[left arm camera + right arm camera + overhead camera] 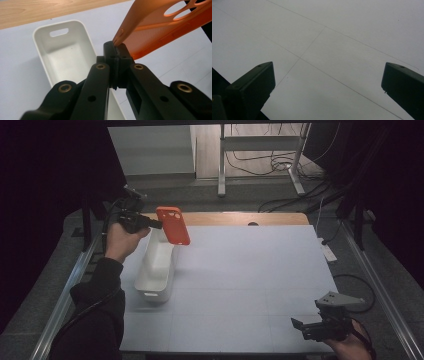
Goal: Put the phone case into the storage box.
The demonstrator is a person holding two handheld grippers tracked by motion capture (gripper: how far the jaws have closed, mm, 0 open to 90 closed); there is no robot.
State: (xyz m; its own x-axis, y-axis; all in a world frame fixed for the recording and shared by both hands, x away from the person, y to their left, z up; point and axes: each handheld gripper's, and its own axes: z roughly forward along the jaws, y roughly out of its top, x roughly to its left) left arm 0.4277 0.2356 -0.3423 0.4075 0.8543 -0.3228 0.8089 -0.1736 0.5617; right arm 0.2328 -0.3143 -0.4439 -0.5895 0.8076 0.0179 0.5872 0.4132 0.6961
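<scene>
My left gripper [159, 224] is clamped on the edge of an orange phone case [173, 225], pinching one thin rim between the closed jaw tips; in the left gripper view the case [160, 27] fans up and away to the right of the tips, its camera cut-outs at the far end. The case hangs in the air with its long axis steeply tilted, nearly upright. The white bin [157, 265] lies directly below and slightly toward me from the tips, its long axis running away from me, roughly in line with my forearm; its open mouth [65, 56] sits just left of the jaws in that view, the handle slot at its far end.

I judge the next move to be a drop or lowering into that bin, so the case must come down and lie along the bin's length to clear the narrow side walls.

My right gripper [307, 326] rests well apart, near the table's [260, 270] close right corner, jaws spread wide with nothing between them. The left hand is clearly nearer. Room around the bin is free on every side.
</scene>
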